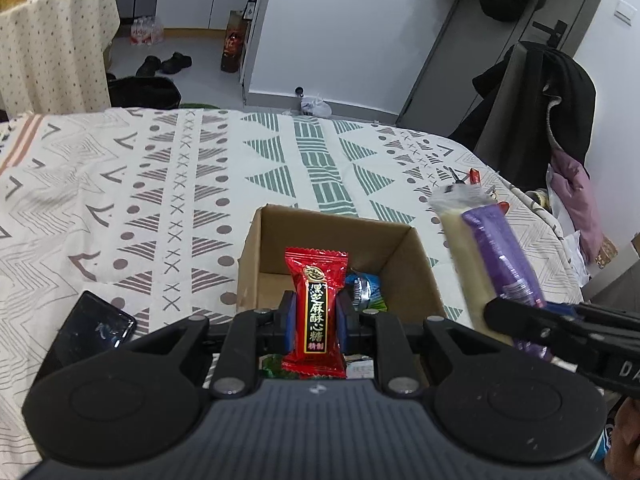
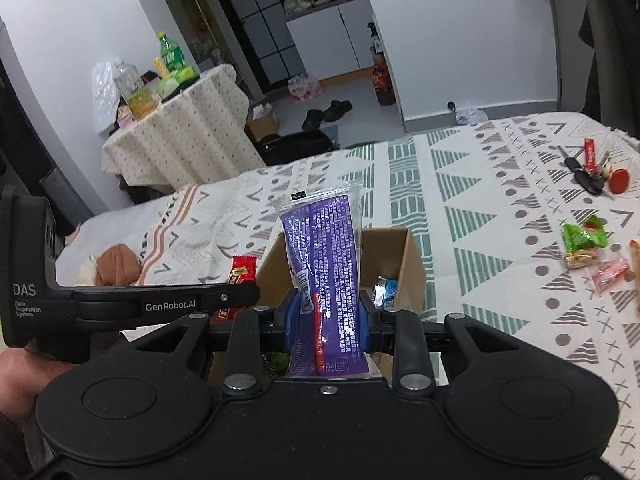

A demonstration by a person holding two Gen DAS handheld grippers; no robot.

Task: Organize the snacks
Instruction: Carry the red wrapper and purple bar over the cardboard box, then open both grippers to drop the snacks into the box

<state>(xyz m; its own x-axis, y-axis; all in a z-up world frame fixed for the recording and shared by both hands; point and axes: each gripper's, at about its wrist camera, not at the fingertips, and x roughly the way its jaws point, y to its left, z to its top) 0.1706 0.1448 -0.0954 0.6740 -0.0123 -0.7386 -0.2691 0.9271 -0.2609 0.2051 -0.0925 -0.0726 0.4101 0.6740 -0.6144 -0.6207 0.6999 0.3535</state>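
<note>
At lower centre of the left wrist view, our left tool is clenched on a red candy packet, held upright above the near side of the cardboard box.

Item, right tool: clamped on a purple snack packet, also upright, over the same box; in the left view the packet shows at right of frame, blurred.

Item, box contents: a blue wrapper and something green low in the near corner; otherwise mostly bare cardboard.

Item, loose stock: green, clear and pink wrapped sweets lie on the patterned bed cover at right of the right wrist view, well apart from the box. Keys lie farther up; a phone lies at lower left of the left view.

Step in hand, as we judge it: dropping both packets. We advise lowering each past the rim before parting the fingers, one tool at a time, since the tools crowd each other over the opening.
</note>
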